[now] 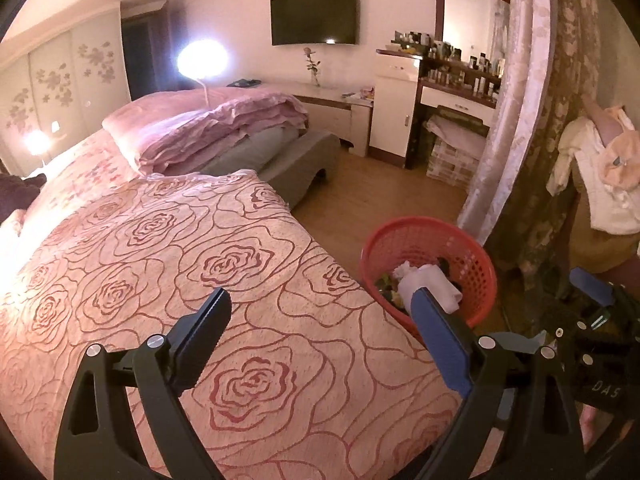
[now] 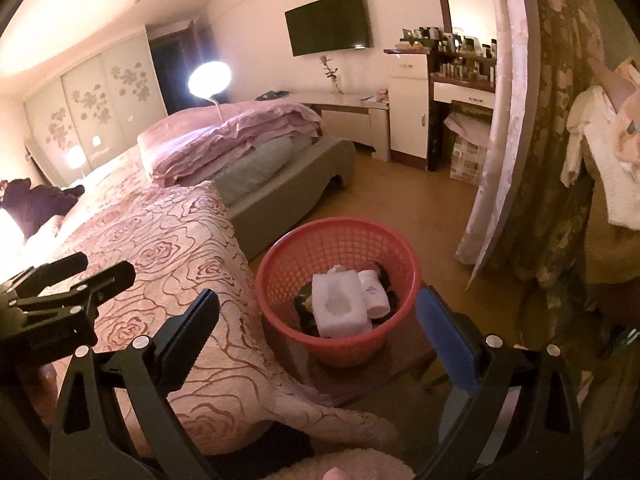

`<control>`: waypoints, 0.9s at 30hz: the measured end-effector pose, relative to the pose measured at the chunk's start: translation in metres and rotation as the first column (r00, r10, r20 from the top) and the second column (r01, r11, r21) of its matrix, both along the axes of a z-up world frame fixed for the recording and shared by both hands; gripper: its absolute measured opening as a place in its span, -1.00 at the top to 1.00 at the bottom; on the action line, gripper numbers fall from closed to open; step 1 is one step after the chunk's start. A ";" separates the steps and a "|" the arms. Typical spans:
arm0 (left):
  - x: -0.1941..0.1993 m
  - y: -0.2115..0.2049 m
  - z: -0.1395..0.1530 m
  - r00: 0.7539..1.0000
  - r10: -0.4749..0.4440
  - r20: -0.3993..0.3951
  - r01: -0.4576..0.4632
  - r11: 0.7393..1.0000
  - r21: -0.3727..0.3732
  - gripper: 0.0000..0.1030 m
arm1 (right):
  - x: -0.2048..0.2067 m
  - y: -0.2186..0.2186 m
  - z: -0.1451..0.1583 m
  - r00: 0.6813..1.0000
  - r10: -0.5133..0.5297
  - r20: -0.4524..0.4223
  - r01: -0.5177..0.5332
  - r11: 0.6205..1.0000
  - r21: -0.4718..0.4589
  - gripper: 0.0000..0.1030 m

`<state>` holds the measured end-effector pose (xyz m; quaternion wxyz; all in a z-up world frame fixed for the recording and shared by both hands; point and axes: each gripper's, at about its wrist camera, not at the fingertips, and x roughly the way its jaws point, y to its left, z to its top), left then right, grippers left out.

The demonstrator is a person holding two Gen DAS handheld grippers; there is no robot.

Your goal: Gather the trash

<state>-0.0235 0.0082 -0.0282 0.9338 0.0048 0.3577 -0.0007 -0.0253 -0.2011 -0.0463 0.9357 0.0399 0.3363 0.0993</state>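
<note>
A bedroom lit by warm lamplight, seen from two handheld grippers. The left gripper hovers over a bed covered in a pink spread with a rose pattern. Its two fingers stand wide apart with nothing between them.

In the left wrist view, a red plastic mesh basket stands just beside the bed's edge, at about three o'clock from the gripper's midpoint. Inside it lie a white tissue pack and some darker scraps.

In the right wrist view, the right gripper points down toward the same basket, which rests on a low dark stool beside the bed. Its fingers are also spread wide and empty, and the basket appears between them at twelve o'clock. The tissue pack lies in the basket with a small white bottle touching it at two o'clock.

Folded pink bedding sits at the far end of the bed. A dark television hangs on the far wall.
</note>
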 end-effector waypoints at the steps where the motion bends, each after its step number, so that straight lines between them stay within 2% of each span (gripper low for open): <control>1: -0.001 0.000 0.000 1.000 0.001 0.001 -0.001 1.000 -0.003 -0.71 | -0.001 0.000 0.000 1.000 0.000 -0.001 0.000 1.000 0.000 -0.86; 10: -0.009 -0.007 -0.003 1.000 0.007 0.001 -0.007 1.000 0.009 -0.81 | -0.009 -0.008 0.000 1.000 -0.024 0.019 0.024 1.000 0.007 -0.86; 14: -0.011 -0.010 -0.004 1.000 0.011 -0.002 -0.011 1.000 0.017 -0.82 | -0.013 -0.013 0.004 0.998 -0.044 0.044 0.044 0.999 0.004 -0.86; 27: -0.021 -0.013 -0.003 1.000 0.018 -0.003 -0.018 1.000 0.020 -0.83 | -0.020 -0.020 0.005 0.998 -0.040 0.048 0.039 0.999 0.013 -0.86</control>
